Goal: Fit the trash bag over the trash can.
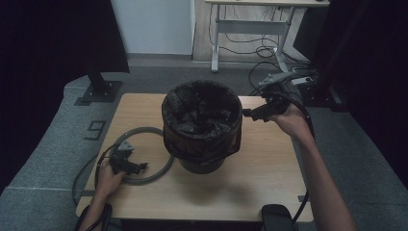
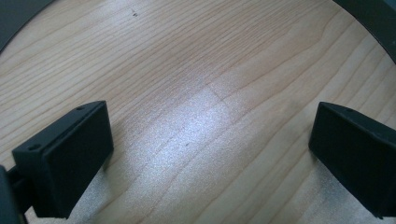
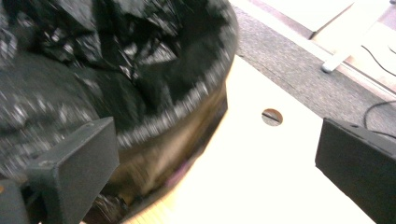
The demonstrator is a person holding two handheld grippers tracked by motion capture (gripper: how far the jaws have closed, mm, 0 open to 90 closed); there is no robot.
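The bag [image 1: 202, 115] already lines the bin [image 1: 201, 163] at centre frame, my right gripper [image 1: 246, 114] gapes beside its rim, my left gripper [image 1: 143, 167] gapes at lower left over the ring [image 1: 161, 168], not yet fitted.

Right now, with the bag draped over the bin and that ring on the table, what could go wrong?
The right tongs hover open beside the bin; a careless push might tip it or drag the loose black bag off the rim. The left tongs are open at the grey ring; gripping only its edge could let it slip on the table.
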